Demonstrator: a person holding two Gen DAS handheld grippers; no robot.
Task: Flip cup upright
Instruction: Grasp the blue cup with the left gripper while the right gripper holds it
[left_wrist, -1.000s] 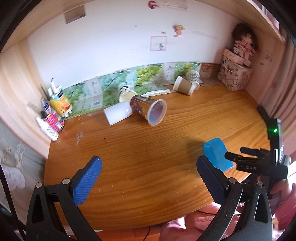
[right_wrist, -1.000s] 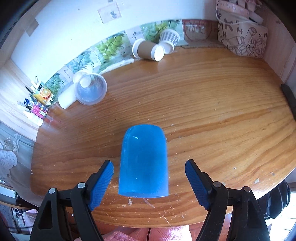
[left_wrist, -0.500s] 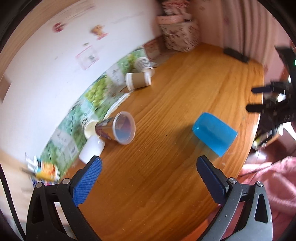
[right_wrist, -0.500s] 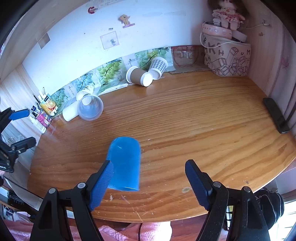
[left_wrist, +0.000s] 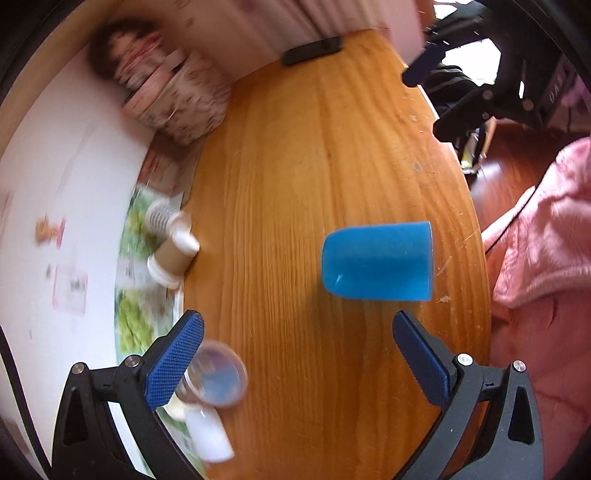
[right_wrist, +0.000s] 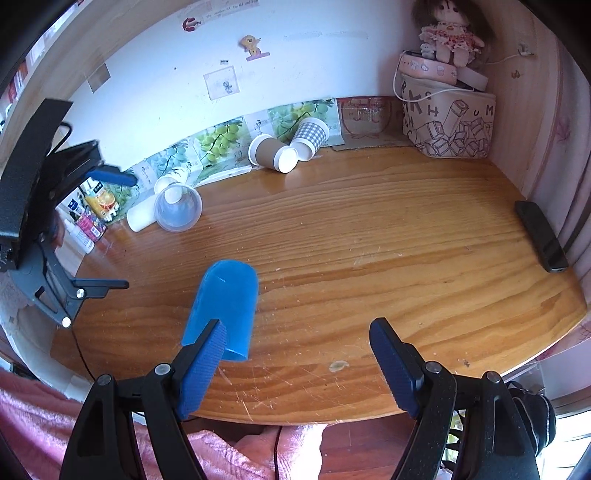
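Observation:
A blue plastic cup (left_wrist: 376, 260) lies on its side on the wooden table (left_wrist: 295, 147), near the front edge; it also shows in the right wrist view (right_wrist: 223, 306). My left gripper (left_wrist: 295, 354) is open and empty, rolled sideways, with the cup just ahead of its fingers. My right gripper (right_wrist: 295, 365) is open and empty; the cup lies just beyond its left finger (right_wrist: 201, 369). The left gripper also shows at the left of the right wrist view (right_wrist: 103, 229).
A clear cup (right_wrist: 177, 208), white cups and paper cups (right_wrist: 273, 153) lie along the back wall. A patterned basket (right_wrist: 448, 122) with a doll stands in the back right corner. A black phone (right_wrist: 541, 236) lies at the right edge. Small bottles (right_wrist: 88, 218) stand at the left.
My left gripper has rolled sideways and swung toward the blue cup. My right gripper has drawn back and to the right, so the cup now sits off its left finger.

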